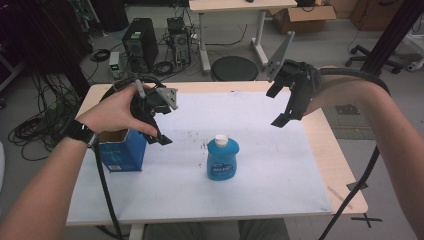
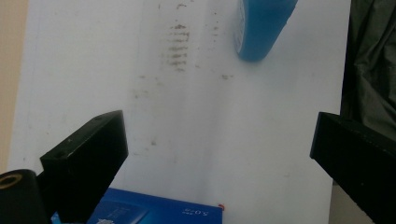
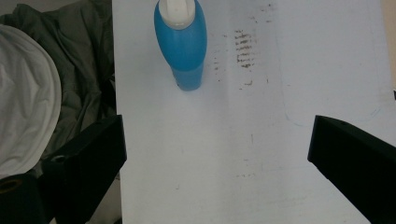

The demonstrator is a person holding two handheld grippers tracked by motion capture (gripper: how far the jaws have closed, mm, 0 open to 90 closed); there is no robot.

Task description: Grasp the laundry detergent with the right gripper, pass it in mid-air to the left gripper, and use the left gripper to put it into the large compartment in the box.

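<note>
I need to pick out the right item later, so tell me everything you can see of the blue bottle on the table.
The blue bottle is a squat, flattened container that looks like plastic, filled with blue liquid, with a white cap on top and a dark blue label on its front whose print is too small to read. It stands upright near the middle of the white table top, to the right of the open blue box. Nothing touches it but the table.

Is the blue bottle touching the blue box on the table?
Apart. In the high view, bare white table lies between the blue bottle and the blue box.
</note>
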